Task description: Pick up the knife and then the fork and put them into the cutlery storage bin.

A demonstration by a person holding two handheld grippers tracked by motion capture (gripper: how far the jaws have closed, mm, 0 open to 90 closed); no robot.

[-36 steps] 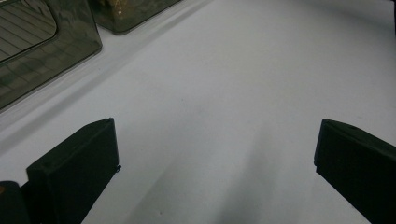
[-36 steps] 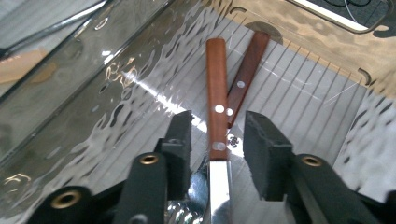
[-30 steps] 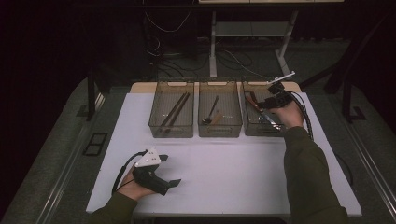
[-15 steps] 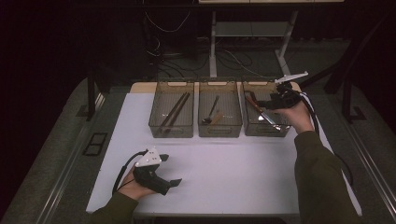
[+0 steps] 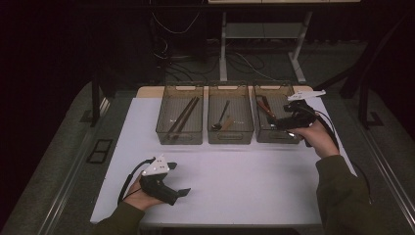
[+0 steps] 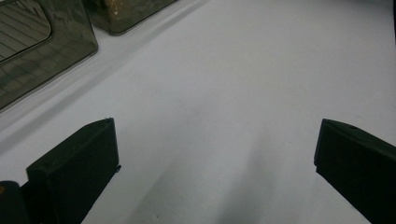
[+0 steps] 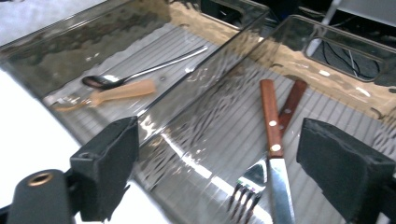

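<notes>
Three smoky clear bins stand in a row at the table's far side. The left bin (image 5: 166,131) holds dark chopsticks (image 5: 183,116). In the middle bin (image 5: 230,141) lie a metal spoon (image 7: 140,72) and a small wooden-handled utensil (image 7: 121,91). The right bin (image 5: 274,139) holds a wooden-handled knife (image 7: 273,154) and a fork (image 7: 250,184). My right gripper (image 5: 280,122) (image 7: 219,158) hovers over the right bin, open, with the knife and fork between its jaws' lines. My left gripper (image 5: 183,192) (image 6: 217,149) rests low at the front left, open over bare table.
The white table top (image 5: 244,181) stretches between the bins and the front edge. Cables trail from both grippers. Behind the table are a desk frame (image 5: 222,54) and floor cables.
My right gripper has drifted slightly toward the front and right over the right bin. The left gripper has stayed put.
</notes>
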